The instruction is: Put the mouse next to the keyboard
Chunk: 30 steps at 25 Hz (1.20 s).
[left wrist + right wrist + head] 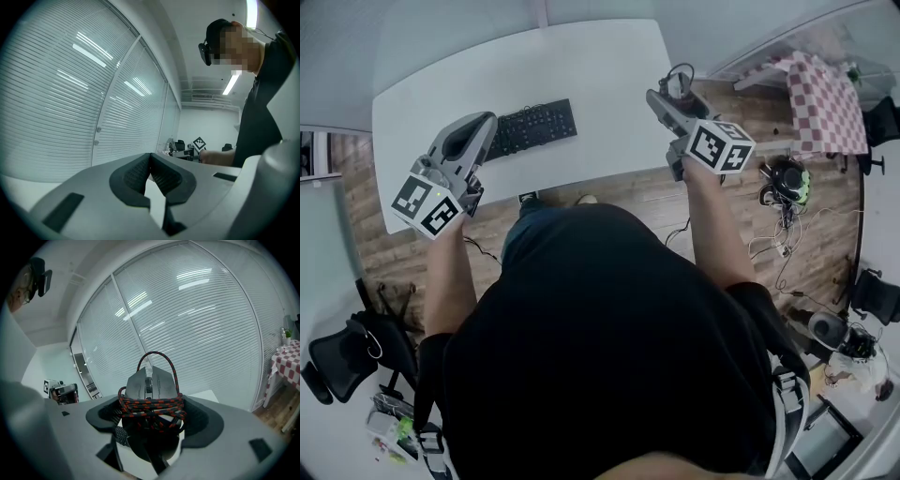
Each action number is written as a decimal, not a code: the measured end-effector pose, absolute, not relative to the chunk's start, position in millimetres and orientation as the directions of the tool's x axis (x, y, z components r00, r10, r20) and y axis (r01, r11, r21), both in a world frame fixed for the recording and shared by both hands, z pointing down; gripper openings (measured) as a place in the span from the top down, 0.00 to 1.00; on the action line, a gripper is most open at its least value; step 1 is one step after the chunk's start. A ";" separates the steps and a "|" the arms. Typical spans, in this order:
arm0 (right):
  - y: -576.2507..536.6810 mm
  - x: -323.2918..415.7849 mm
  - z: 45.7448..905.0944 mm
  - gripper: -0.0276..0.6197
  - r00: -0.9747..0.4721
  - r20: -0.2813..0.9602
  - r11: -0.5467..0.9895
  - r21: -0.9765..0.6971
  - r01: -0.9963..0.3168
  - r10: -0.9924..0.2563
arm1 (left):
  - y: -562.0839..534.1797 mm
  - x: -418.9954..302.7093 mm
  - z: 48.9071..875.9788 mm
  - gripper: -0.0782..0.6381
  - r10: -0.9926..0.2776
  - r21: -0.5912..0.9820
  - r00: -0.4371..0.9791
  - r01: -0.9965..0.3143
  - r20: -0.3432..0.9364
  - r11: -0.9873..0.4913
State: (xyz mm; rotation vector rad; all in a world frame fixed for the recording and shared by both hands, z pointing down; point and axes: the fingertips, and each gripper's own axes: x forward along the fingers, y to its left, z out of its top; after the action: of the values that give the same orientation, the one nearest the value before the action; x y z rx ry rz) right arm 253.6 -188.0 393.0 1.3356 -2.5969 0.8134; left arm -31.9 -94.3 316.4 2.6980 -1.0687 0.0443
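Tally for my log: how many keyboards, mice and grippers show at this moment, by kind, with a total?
Keyboard: 1
Mouse: 1, held in the right gripper
Grippers: 2, that one and the left gripper, which is shut and empty
Total: 4

The left claw point(150, 158) fills the lower part of the frame, its two grey jaws pressed together with nothing between their ribbed dark pads. White slatted blinds point(70, 93) behind glass cover the left and centre. A person in a dark shirt point(262, 117) stands along the right edge. A small marker cube point(199, 142) shows far off, centre right.
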 end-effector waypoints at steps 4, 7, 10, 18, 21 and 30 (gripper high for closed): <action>-191.6 243.6 392.7 0.33 -0.601 0.333 0.462 -0.411 -0.786 -0.727 | -97.6 -44.5 320.7 0.86 -0.668 0.218 0.733 -0.677 0.125 -0.702; -198.5 236.4 396.5 0.33 -0.596 0.337 0.455 -0.412 -0.789 -0.729 | -105.8 -54.4 324.7 0.86 -0.668 0.224 0.733 -0.677 0.125 -0.701; -208.3 229.0 399.7 0.33 -0.588 0.341 0.447 -0.410 -0.795 -0.733 | -118.1 -63.5 327.3 0.86 -0.664 0.228 0.737 -0.672 0.123 -0.704; -218.5 223.1 398.1 0.33 -0.562 0.348 0.419 -0.407 -0.811 -0.750 | -138.4 -71.5 323.6 0.86 -0.638 0.230 0.760 -0.647 0.121 -0.727; -223.1 216.7 402.4 0.33 -0.551 0.356 0.406 -0.407 -0.818 -0.755 | -147.6 -79.2 325.3 0.86 -0.629 0.233 0.768 -0.637 0.118 -0.735; -235.6 201.9 414.5 0.33 -0.530 0.376 0.376 -0.409 -0.831 -0.760 | -165.9 -98.6 331.3 0.86 -0.612 0.244 0.781 -0.622 0.122 -0.744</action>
State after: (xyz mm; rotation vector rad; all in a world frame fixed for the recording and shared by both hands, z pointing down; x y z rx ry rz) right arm 201.9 -235.6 414.5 1.4535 -2.5002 0.8575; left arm -98.6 -165.9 331.3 2.7025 -0.9564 0.0488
